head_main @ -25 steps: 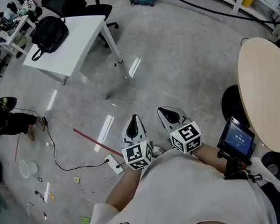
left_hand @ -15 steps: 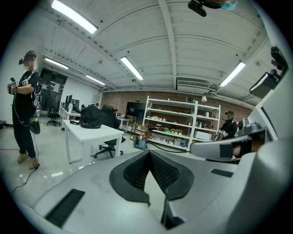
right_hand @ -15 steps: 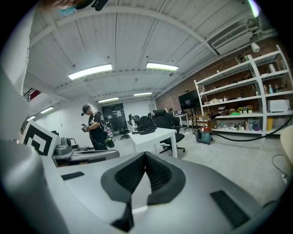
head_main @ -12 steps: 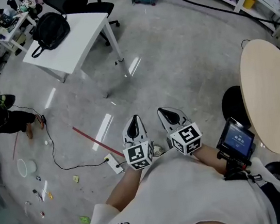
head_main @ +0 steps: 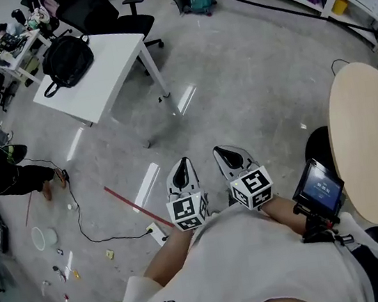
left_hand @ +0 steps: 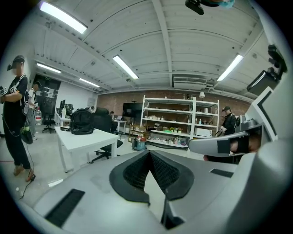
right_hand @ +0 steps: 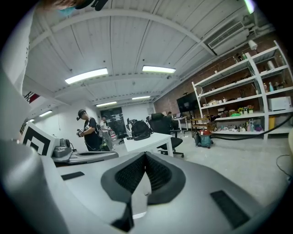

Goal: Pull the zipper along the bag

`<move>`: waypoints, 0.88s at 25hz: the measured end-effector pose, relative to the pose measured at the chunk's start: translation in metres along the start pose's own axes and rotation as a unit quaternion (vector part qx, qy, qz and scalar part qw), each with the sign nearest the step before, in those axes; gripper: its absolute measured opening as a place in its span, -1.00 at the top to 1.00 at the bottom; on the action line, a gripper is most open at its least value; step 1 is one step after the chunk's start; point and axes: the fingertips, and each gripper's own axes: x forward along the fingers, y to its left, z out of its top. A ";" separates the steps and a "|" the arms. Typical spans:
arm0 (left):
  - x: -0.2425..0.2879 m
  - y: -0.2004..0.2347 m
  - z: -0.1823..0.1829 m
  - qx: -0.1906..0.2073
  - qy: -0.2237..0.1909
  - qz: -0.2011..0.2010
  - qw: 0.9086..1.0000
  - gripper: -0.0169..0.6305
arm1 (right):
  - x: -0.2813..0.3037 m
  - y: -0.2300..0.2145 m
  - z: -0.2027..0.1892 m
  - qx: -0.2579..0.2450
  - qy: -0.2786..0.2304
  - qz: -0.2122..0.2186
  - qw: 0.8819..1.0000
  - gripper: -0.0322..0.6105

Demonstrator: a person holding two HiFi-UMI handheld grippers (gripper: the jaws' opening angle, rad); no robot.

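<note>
Presently, nearest to you, both tools are held just in front of your chest, side by side and close together. Your left gripper [head_main: 180, 163] has its jaws brought together at the tips with nothing between them. Your right gripper [head_main: 226, 152] is the same, pads meeting and empty. Neither touches anything. Beyond them lies open grey floor [head_main: 236, 90]. The black bag [head_main: 67, 59], the thing you are to work on, is well apart from both grippers, at about ten o'clock from them in the head view. It rests near the far end of a white table [head_main: 114, 73]. In the left gripper view it shows small at about ten o'clock from the jaws; in the right gripper view it is nearer twelve. Its zipper is too small to make out from here. As I judge it, the zipper work has not started, and this is the approach step. The next move calls for walking to the table until the bag is within reach. Then you would find the zipper pull, open one gripper to pinch it, and probably steady the bag with the other.
</note>
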 end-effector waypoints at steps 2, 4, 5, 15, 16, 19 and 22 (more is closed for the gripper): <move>0.025 -0.007 0.007 0.007 -0.002 -0.007 1.000 0.94 | 0.009 -0.022 0.009 0.002 -0.006 -0.004 1.000 0.89; 0.049 -0.014 0.013 0.012 -0.003 -0.013 1.000 0.94 | 0.018 -0.043 0.016 0.004 -0.011 -0.007 1.000 0.89; 0.061 -0.018 0.016 0.014 -0.003 -0.016 1.000 0.94 | 0.022 -0.054 0.019 0.005 -0.013 -0.008 1.000 0.89; 0.154 -0.065 0.026 0.032 0.004 -0.043 0.999 0.94 | 0.039 -0.151 0.035 0.022 -0.023 -0.030 0.999 0.89; 0.161 -0.070 0.025 0.034 0.006 -0.047 0.998 0.94 | 0.038 -0.160 0.035 0.024 -0.023 -0.035 0.999 0.89; 0.180 -0.088 0.026 0.038 0.010 -0.068 0.997 0.94 | 0.035 -0.187 0.035 0.035 -0.024 -0.056 0.998 0.89; 0.196 -0.100 0.028 0.040 0.014 -0.091 0.995 0.94 | 0.033 -0.205 0.035 0.046 -0.027 -0.072 0.996 0.89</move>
